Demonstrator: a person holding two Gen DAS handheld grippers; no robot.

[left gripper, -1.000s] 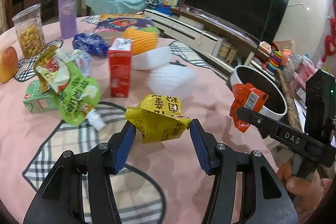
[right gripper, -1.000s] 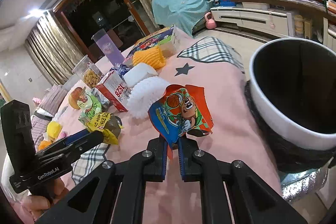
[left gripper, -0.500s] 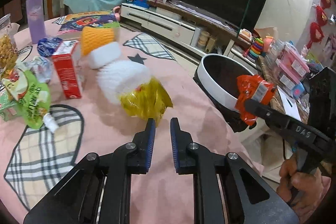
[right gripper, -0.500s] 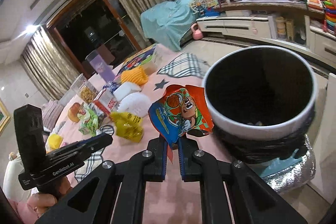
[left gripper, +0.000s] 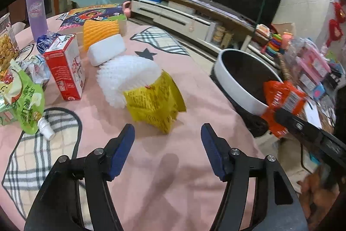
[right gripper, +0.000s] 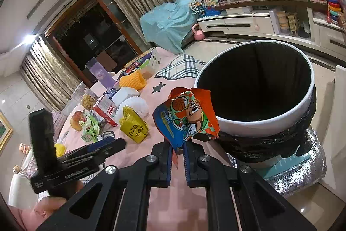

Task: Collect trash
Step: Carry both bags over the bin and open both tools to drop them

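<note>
Right gripper (right gripper: 178,152): jaws nearly closed, pinching the bottom edge of an orange-and-blue snack wrapper (right gripper: 187,118). Wrapper stands upright above the jaws. The trash bin (right gripper: 302,101), white rim with a black liner, lies ahead and to the right of the wrapper; the wrapper's upper right corner overlaps the near-left rim in the right wrist view, not yet over the opening. Judged: the drop needs the wrapper carried forward and rightward until it hangs over the dark mouth.

Left gripper (left gripper: 167,146): jaws spread wide, holding nothing. Yellow snack packet (left gripper: 155,101) lies on the pink table (left gripper: 173,187) just ahead of the jaws, roughly centred between them, leaning against a white foam fruit net (left gripper: 127,77). Its long axis runs roughly across the jaw line, so a straight push forward should bracket it.

The bin sits off the table's right edge, nearer the right gripper. Left gripper is nearer the remaining litter: red carton (left gripper: 66,70), green pouch (left gripper: 27,101).
</note>
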